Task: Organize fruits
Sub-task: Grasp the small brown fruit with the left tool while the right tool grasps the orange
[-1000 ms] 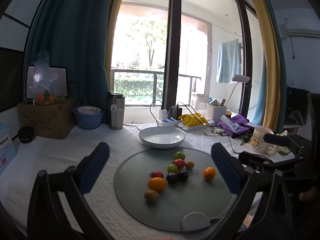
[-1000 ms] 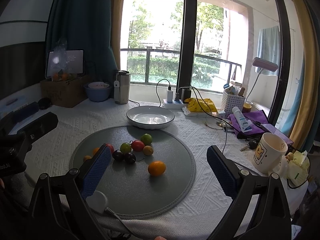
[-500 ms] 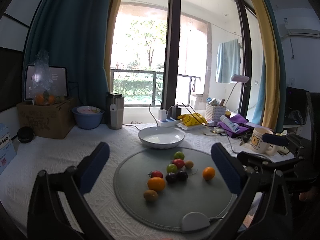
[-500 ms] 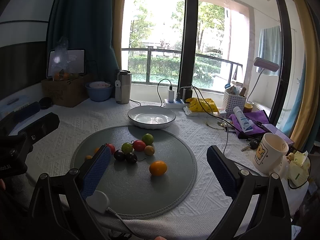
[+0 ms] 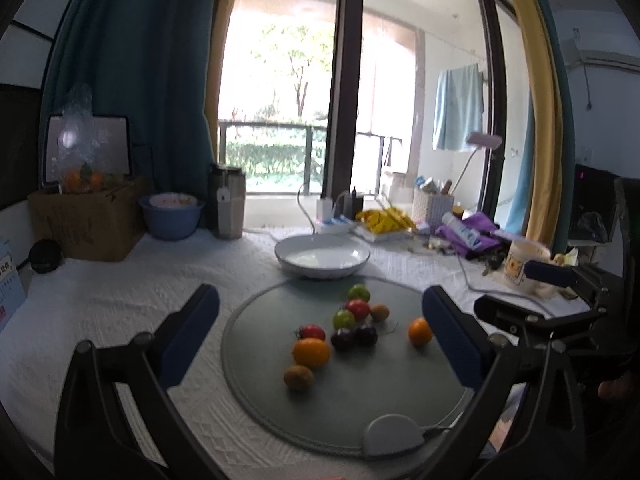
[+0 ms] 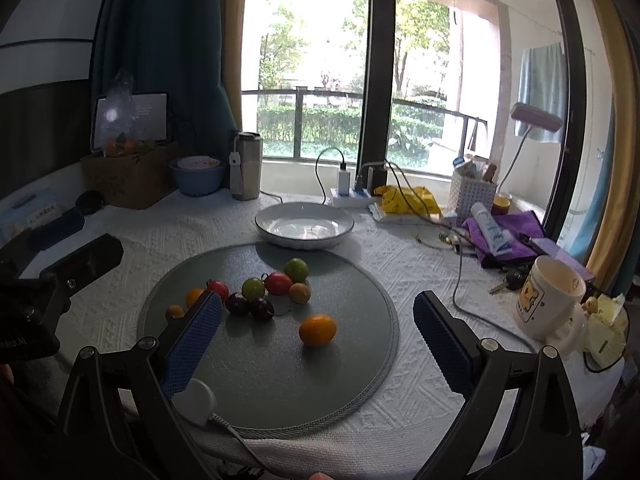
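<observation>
Orange (image 6: 317, 329) lies alone on the round mat (image 6: 360, 380), straight ahead of the right gripper (image 6: 317, 344); both this and the left gripper (image 5: 320, 340) are spread, empty.

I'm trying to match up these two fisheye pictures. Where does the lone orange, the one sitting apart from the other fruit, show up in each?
Left wrist view: the lone orange lies right of centre on the round grey mat, close to the right finger.
Right wrist view: the lone orange lies near the middle, nearest of the fruit.
Shared landmark: the white dish at the mat's far edge.
</observation>
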`<state>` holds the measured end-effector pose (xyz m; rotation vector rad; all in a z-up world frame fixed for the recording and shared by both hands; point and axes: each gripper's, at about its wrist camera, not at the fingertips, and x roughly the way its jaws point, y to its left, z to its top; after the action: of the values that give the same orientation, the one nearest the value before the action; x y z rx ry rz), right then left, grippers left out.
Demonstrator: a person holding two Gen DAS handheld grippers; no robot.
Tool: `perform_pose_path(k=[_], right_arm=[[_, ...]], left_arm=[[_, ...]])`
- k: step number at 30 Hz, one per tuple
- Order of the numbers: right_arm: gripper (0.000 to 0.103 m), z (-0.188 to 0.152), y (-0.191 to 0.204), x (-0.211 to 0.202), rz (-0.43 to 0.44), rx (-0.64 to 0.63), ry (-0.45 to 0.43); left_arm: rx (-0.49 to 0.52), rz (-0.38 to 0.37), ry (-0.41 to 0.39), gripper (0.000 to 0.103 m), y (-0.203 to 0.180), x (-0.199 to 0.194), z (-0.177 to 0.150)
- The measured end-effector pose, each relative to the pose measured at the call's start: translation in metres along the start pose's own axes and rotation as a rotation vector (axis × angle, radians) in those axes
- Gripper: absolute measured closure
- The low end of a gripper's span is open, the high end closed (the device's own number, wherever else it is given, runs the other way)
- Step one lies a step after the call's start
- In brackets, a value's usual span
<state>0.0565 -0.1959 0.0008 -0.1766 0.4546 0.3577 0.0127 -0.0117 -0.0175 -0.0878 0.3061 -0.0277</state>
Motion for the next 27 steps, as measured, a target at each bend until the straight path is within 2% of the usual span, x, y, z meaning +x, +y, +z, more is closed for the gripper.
perform_pose_path(k=[6, 9, 13, 15, 17, 21, 27], right_arm=[[0.004, -0.008, -0.006, 0.027, 0.018, 0.007, 0.065], [0.007, -0.011, -0.009, 0.043, 0.029, 0.017, 0.098], [0.016, -0.016, -0.011, 0.062, 0.044, 0.025, 0.141], [0.020, -0.018, -0.013, 0.072, 0.052, 0.034, 0.168], [0.024, -0.020, -0.014, 0.082, 0.059, 0.037, 0.191], [0.033, -0.022, -0.016, 0.097, 0.079, 0.038, 0.229], [0.048, -0.026, -0.020, 0.113, 0.105, 0.062, 0.280]], left_arm=[[0.000, 0.013, 0.130, 0.002, 0.004, 0.032, -0.012], [0.009, 0.022, 0.183, 0.002, 0.006, 0.048, -0.020], [0.004, 0.022, 0.256, 0.002, 0.011, 0.067, -0.031], [0.004, 0.021, 0.297, 0.014, 0.013, 0.077, -0.036], [0.001, 0.024, 0.341, 0.019, 0.015, 0.086, -0.041], [-0.011, 0.023, 0.423, 0.043, 0.019, 0.101, -0.051], [0.019, 0.038, 0.493, 0.057, 0.017, 0.113, -0.057]])
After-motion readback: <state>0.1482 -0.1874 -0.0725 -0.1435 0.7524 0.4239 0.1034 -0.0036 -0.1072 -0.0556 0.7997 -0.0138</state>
